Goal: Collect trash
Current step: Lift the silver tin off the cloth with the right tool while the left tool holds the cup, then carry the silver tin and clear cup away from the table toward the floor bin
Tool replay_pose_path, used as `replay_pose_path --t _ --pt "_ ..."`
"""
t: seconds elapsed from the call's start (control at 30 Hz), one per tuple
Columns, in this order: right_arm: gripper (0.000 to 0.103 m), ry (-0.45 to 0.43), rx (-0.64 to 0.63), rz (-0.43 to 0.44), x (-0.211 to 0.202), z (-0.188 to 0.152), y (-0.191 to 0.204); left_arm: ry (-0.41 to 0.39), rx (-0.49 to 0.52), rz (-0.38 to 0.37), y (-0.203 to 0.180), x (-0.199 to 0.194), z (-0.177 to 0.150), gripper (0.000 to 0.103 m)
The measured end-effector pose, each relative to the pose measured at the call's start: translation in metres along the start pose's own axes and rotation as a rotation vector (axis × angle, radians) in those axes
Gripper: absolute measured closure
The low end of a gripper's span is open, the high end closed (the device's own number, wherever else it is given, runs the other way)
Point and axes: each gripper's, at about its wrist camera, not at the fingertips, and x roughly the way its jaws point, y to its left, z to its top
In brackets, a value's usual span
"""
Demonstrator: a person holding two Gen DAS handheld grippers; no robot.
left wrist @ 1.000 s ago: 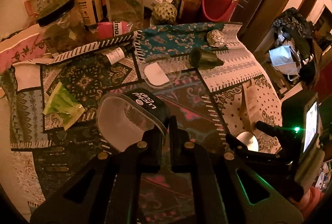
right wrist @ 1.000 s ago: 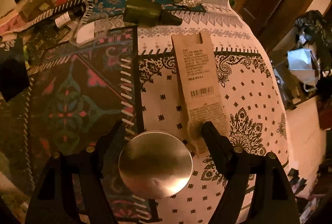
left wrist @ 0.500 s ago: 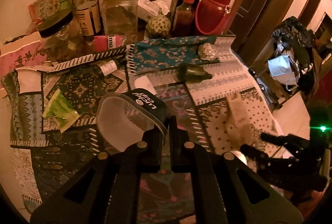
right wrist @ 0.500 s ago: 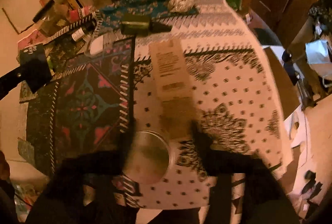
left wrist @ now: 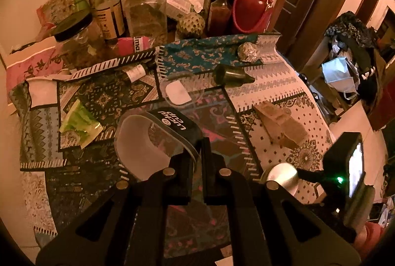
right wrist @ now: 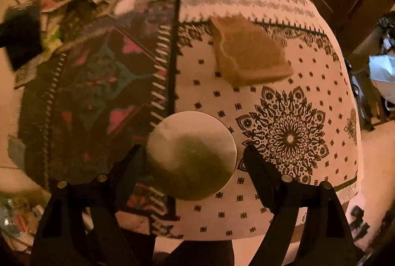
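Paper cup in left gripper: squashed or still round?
Squashed. The paper cup is pinched by its rim in the shut left gripper, lying sideways with the mouth pulled into a long oval; white inside looks empty.

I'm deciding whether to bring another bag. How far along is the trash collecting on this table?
Early. The left gripper is shut on a flattened paper cup sleeve, so one piece is in hand. The right gripper, whose jaws just narrowed, straddles a round metal lid without pressing it. Left lying: brown card packaging, foil ball, green wrapper.
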Motion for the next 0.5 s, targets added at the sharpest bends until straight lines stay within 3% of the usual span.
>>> replay_pose_path --t 0.23,0.5 --pt "0.033 -0.011 -0.027 0.093 -0.012 -0.001 -0.01 -0.024 -0.024 0.017 -0.015 -0.011 -0.006 0.099" --pt "0.033 -0.216 -0.139 0.191 -0.101 0.004 -0.03 -0.132 -0.139 0.039 -0.051 -0.056 -0.015 0.099"
